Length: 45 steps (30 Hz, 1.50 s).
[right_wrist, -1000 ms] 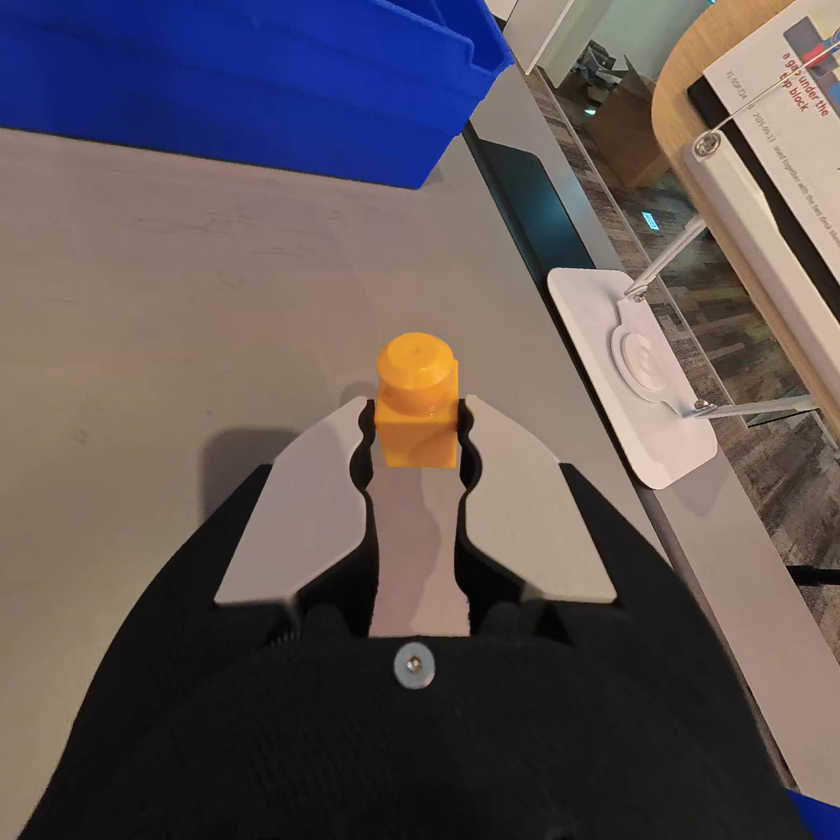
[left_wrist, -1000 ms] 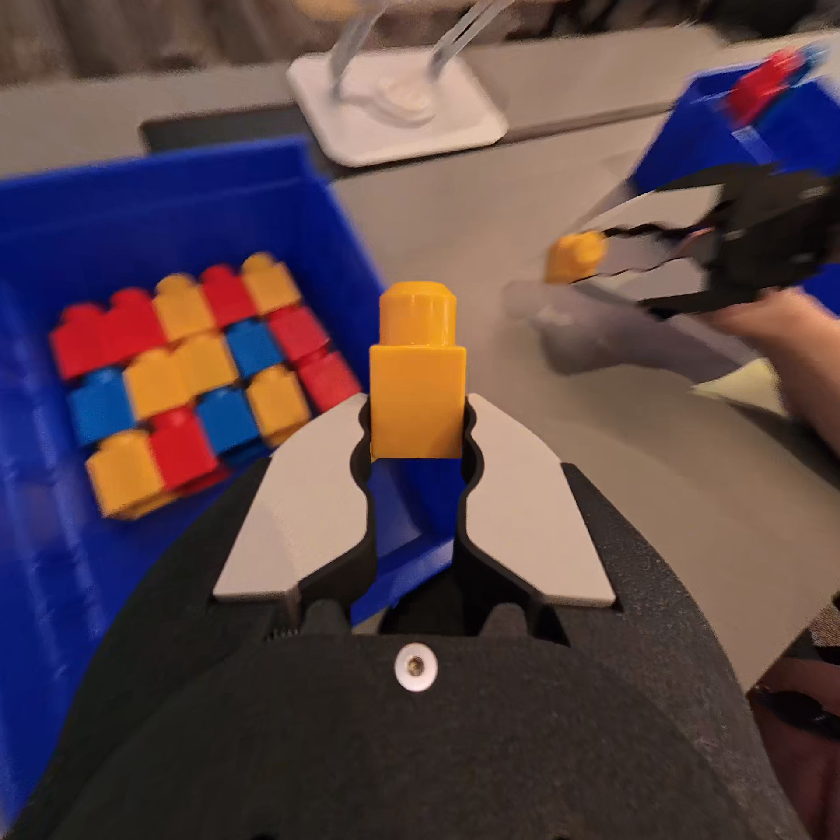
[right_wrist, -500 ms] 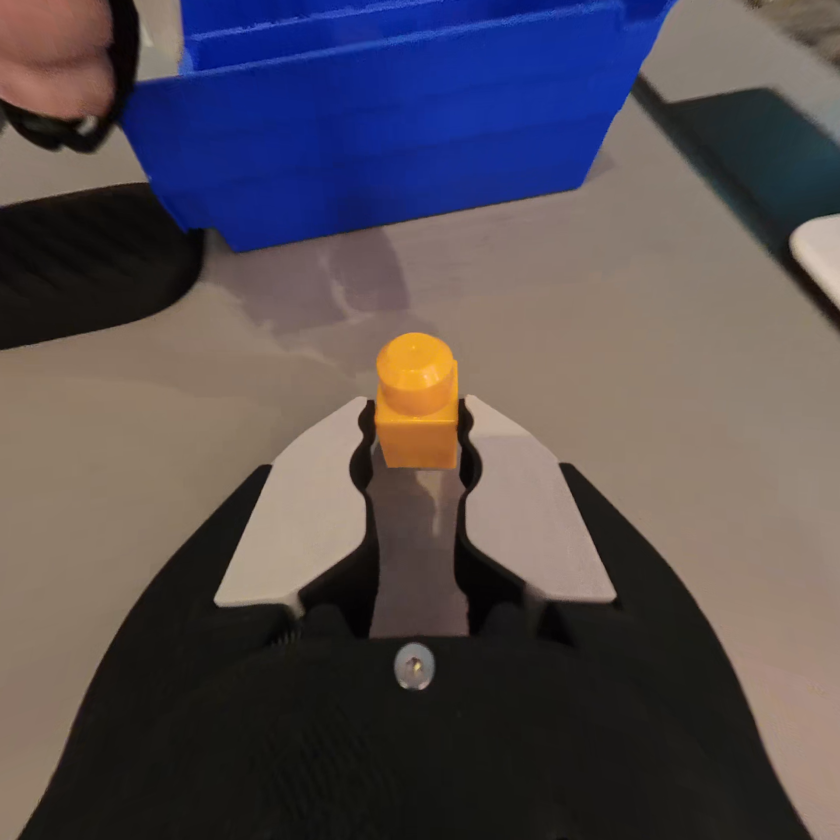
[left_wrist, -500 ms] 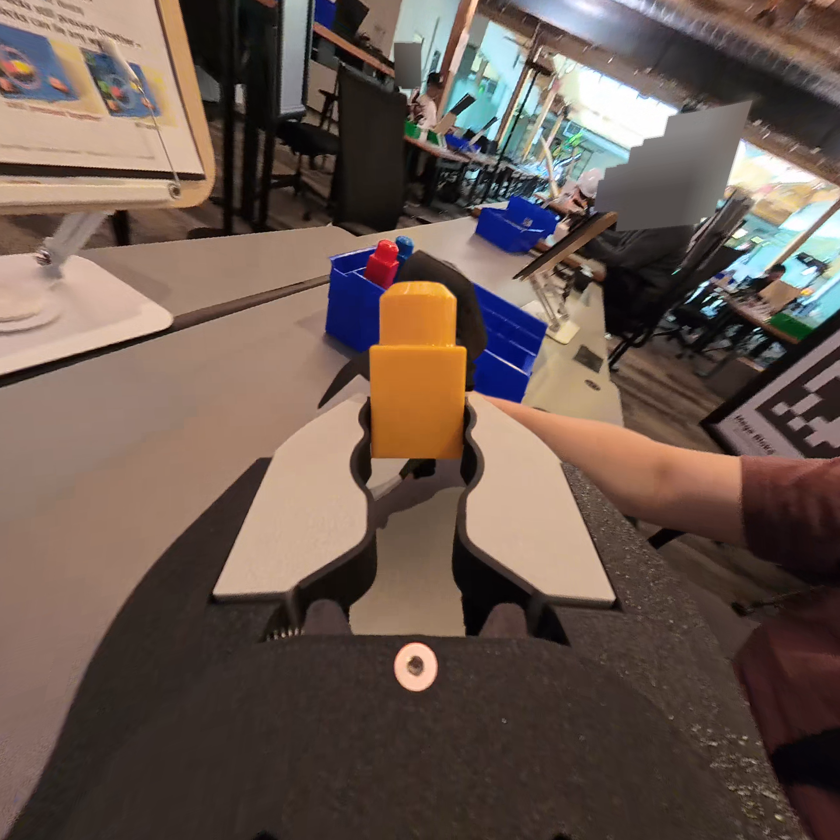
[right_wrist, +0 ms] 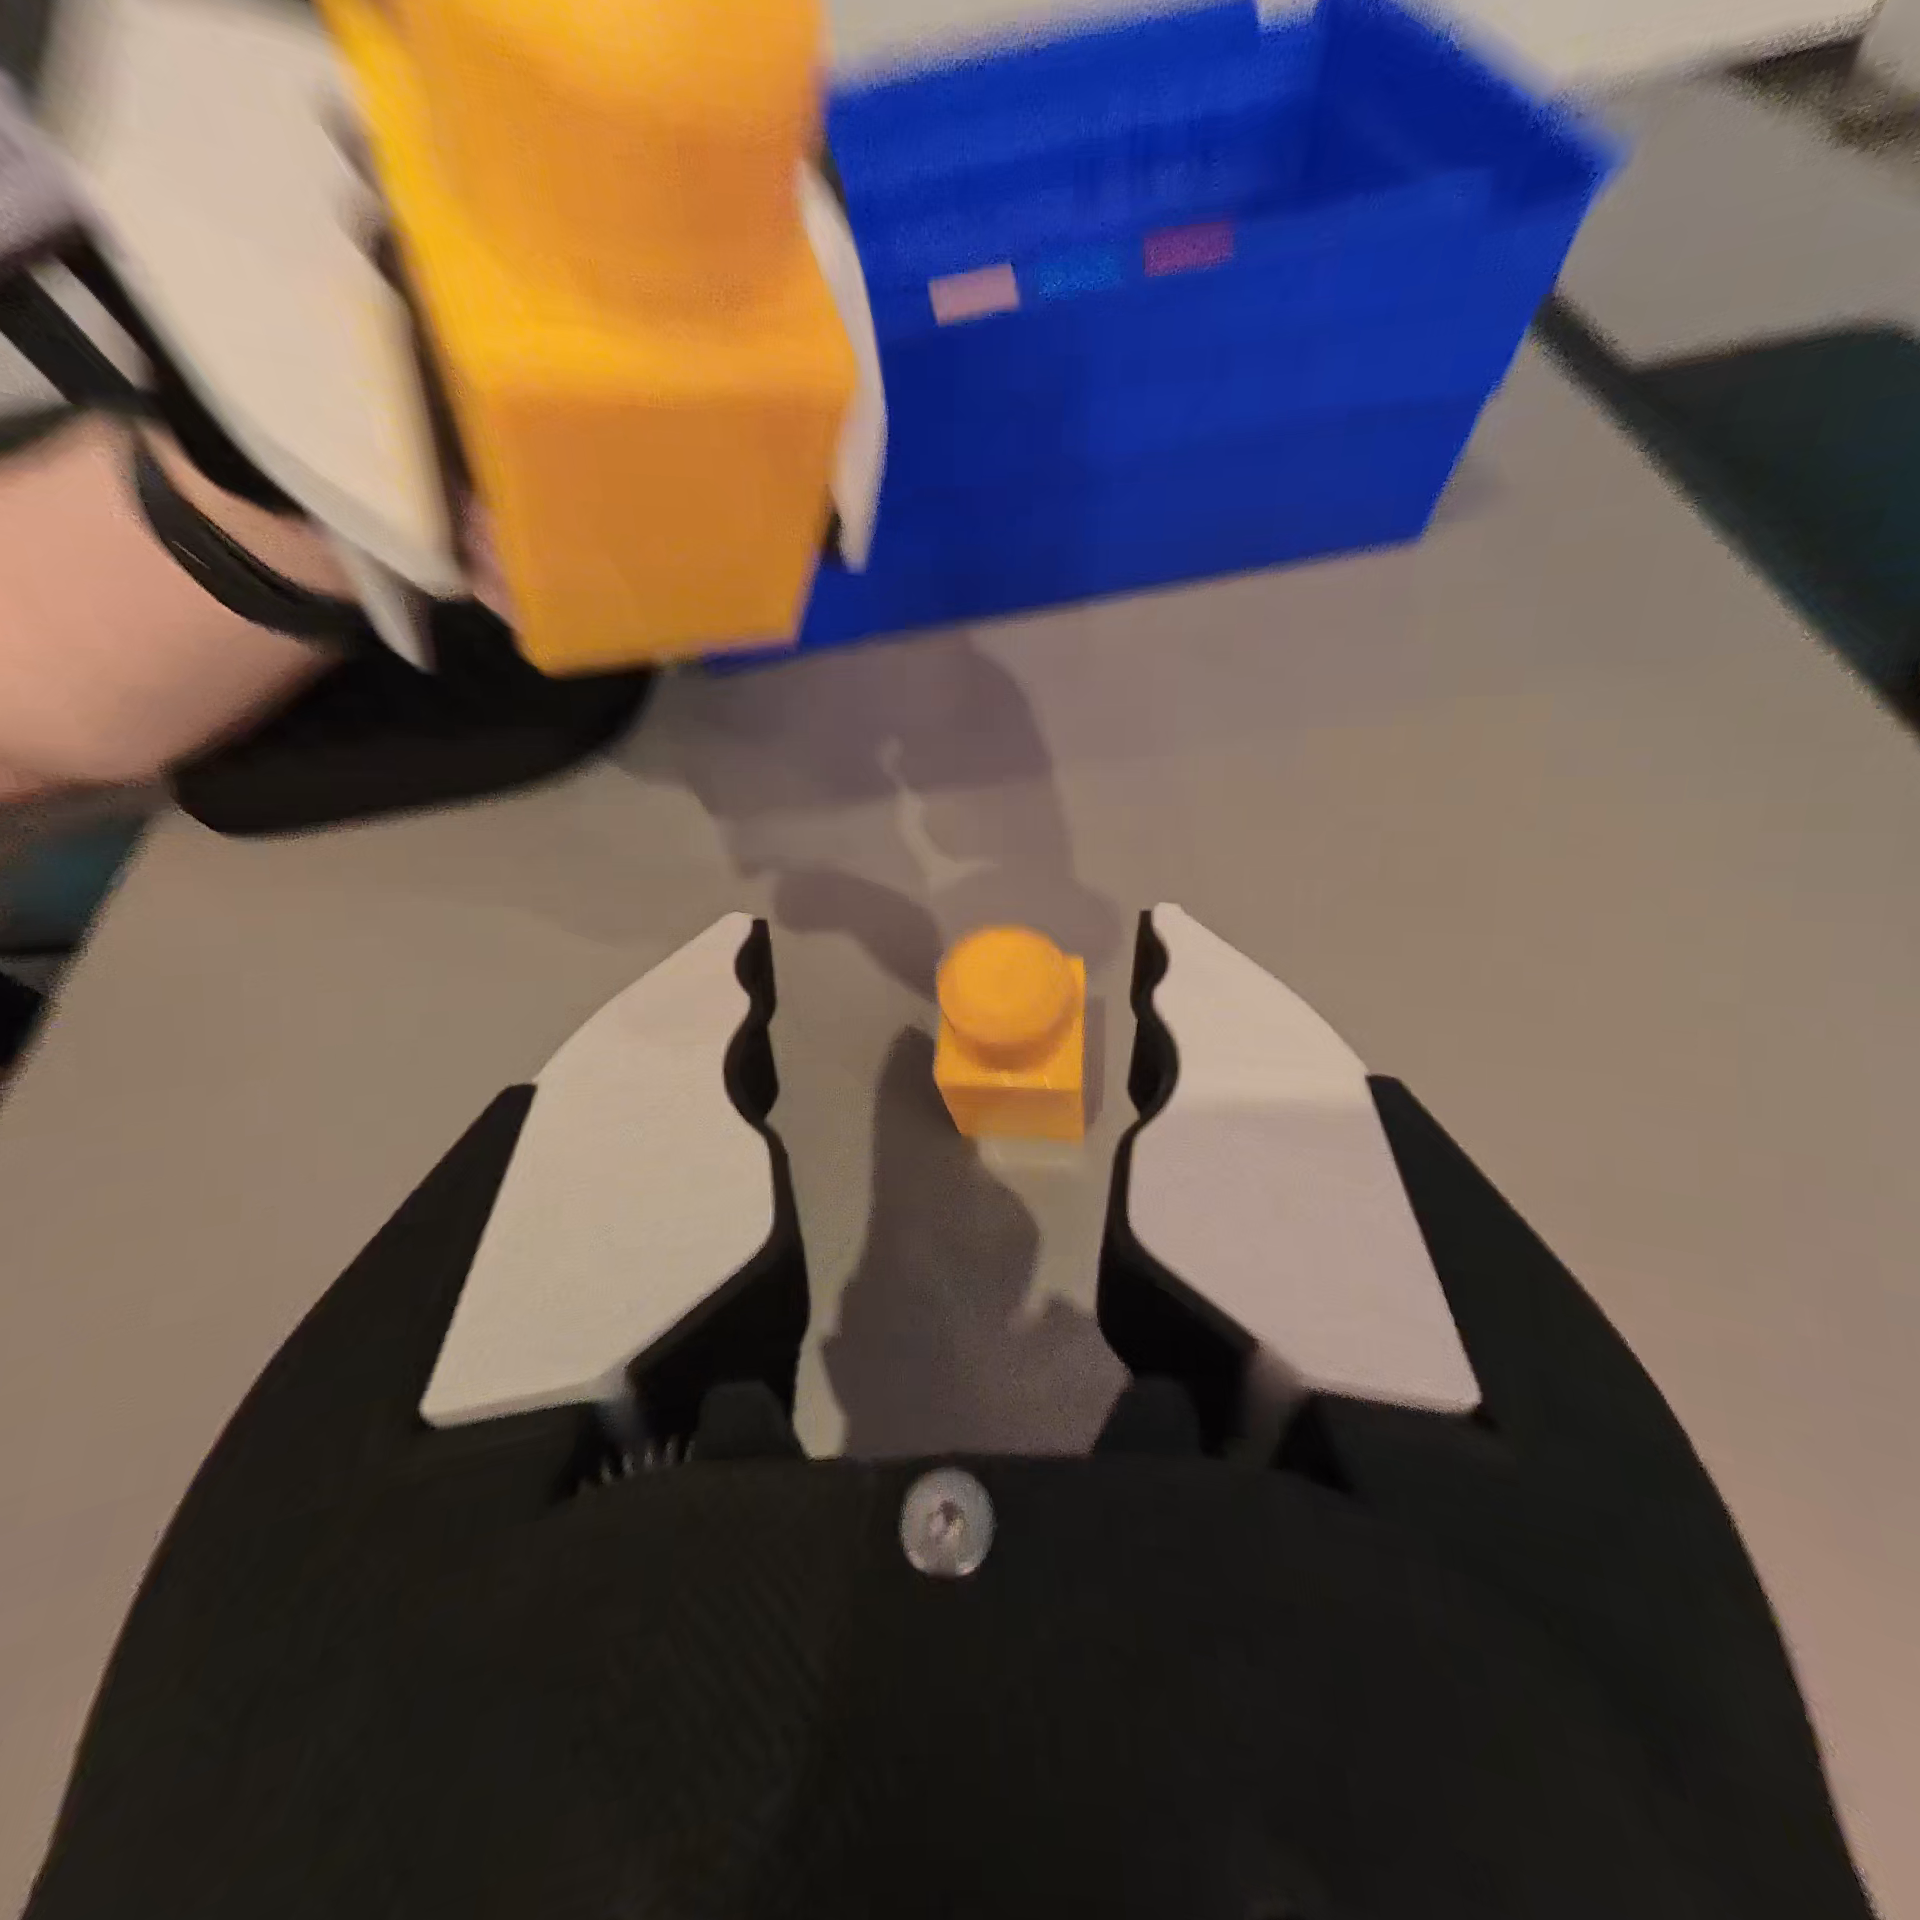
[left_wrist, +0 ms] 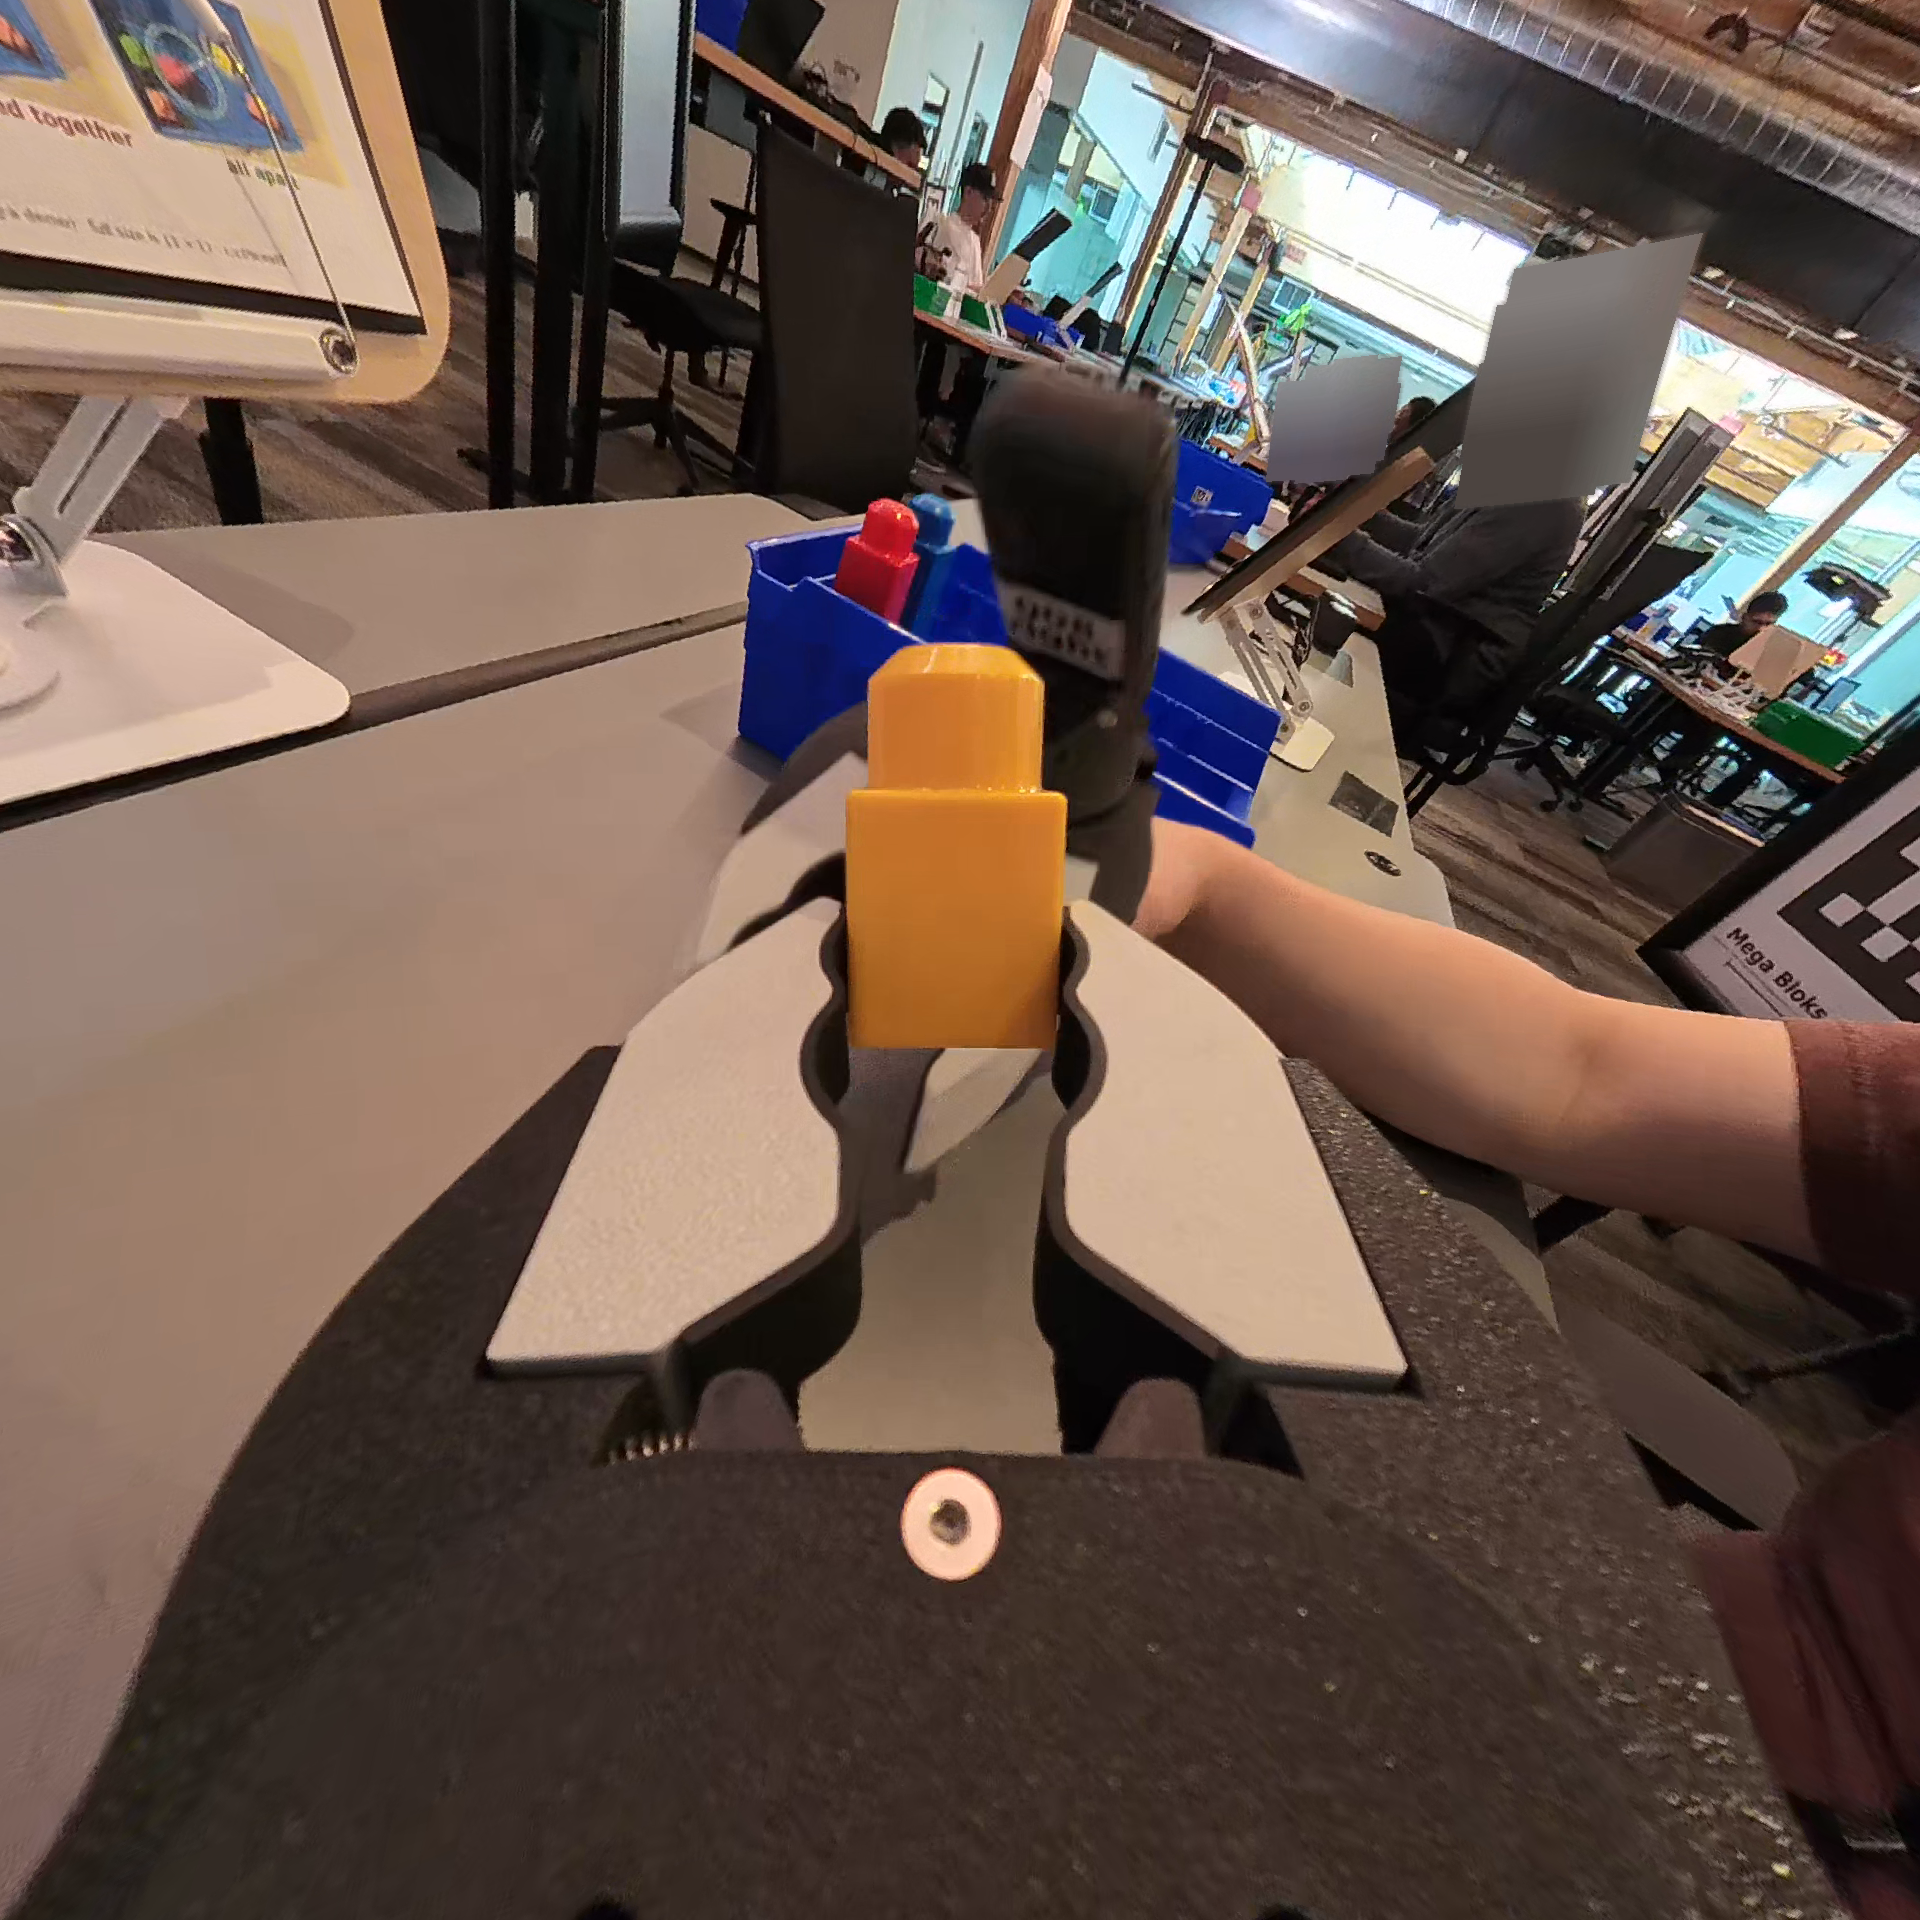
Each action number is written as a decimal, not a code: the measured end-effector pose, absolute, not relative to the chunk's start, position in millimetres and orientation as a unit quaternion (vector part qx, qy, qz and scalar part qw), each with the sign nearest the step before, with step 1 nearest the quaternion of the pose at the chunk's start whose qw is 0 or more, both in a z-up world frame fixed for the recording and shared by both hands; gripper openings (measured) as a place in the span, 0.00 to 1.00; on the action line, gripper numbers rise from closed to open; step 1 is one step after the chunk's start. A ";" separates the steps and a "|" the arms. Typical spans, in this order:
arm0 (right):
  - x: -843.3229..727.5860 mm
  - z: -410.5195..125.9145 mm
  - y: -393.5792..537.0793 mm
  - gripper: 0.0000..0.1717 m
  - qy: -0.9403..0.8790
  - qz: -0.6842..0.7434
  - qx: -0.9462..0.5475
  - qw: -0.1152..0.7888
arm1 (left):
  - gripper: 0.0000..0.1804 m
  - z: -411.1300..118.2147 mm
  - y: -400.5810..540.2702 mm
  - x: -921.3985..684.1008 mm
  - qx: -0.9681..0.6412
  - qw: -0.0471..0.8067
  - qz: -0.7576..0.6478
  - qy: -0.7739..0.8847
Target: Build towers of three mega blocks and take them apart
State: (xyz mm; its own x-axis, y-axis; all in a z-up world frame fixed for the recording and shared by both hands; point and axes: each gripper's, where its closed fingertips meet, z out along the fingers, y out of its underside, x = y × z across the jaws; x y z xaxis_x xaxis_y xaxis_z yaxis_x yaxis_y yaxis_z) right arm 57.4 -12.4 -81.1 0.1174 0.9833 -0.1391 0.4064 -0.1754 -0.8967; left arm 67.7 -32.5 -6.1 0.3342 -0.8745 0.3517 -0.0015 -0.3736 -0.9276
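Note:
My left gripper [left_wrist: 954, 966] is shut on a yellow block [left_wrist: 951, 883], stud pointing away, held above the grey table [left_wrist: 312, 987]. The same gripper and block show blurred and close in the right wrist view [right_wrist: 623, 343]. My right gripper [right_wrist: 951, 1013] is open. A second yellow block [right_wrist: 1013, 1049] stands upright on the table between its fingers [right_wrist: 1236, 1049], with a gap on both sides. The right gripper [left_wrist: 1081, 582] shows behind the block in the left wrist view.
A blue bin [left_wrist: 800, 644] holding a red block [left_wrist: 878, 561] and a blue block [left_wrist: 935, 540] sits on the far table. Another blue bin [right_wrist: 1195, 343] is ahead in the right view. A white stand base [left_wrist: 135, 675] holding a board is at left. A forearm [left_wrist: 1455, 1039] crosses the right. My right fingertips sit around 8 centimeters from my left ones.
My right gripper opened and let go of its yellow block, which now stands on the table. My left gripper, still shut on its block, moved close above and ahead of the right gripper.

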 end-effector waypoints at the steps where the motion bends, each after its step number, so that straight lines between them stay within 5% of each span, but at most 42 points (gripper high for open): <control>1: 57.8 -60.7 -15.7 0.39 -0.518 0.433 -0.633 0.380 | 0.20 -5.0 -34.3 67.1 -0.673 0.458 -0.482 0.324; 6: 74.8 27.6 -31.3 0.29 -0.427 0.598 -0.526 0.428 | 0.20 -6.7 -44.0 69.1 -0.664 0.456 -0.480 0.347; 13: 60.8 12.2 -48.0 0.29 -0.460 0.602 -0.535 0.375 | 0.20 -4.3 -54.2 79.0 -0.647 0.452 -0.492 0.367; 16: 58.1 6.8 -54.1 0.21 -0.468 0.611 -0.535 0.348 | 0.20 -9.1 -57.7 80.1 -0.654 0.440 -0.488 0.376; 19: 61.8 6.4 -46.2 0.21 -0.470 0.584 -0.545 0.375 | 0.31 -6.7 -60.2 68.1 -0.677 0.427 -0.470 0.371; 26: 92.7 -23.3 20.1 0.21 -0.412 0.410 -0.683 0.442 | 0.35 -6.6 -19.9 -103.4 -0.796 0.540 -0.157 0.225; 36: 105.1 -56.4 39.8 0.21 -0.405 0.327 -0.744 0.419 | 0.41 -124.6 -10.8 -151.6 -0.951 0.275 -0.104 0.096; 45: 107.9 -60.1 38.8 0.21 -0.410 0.319 -0.749 0.412 | 0.40 -125.7 -14.3 -170.5 -0.964 0.234 -0.033 0.117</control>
State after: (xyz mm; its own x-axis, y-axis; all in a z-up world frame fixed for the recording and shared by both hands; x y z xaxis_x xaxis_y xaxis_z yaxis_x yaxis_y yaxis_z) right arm 107.9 38.8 -60.1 0.4607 0.8765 -0.1399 0.3502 -0.3243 -0.8788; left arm -170.5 -14.3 -125.7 0.9702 -0.2420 0.0084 -0.2111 -0.8625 -0.4600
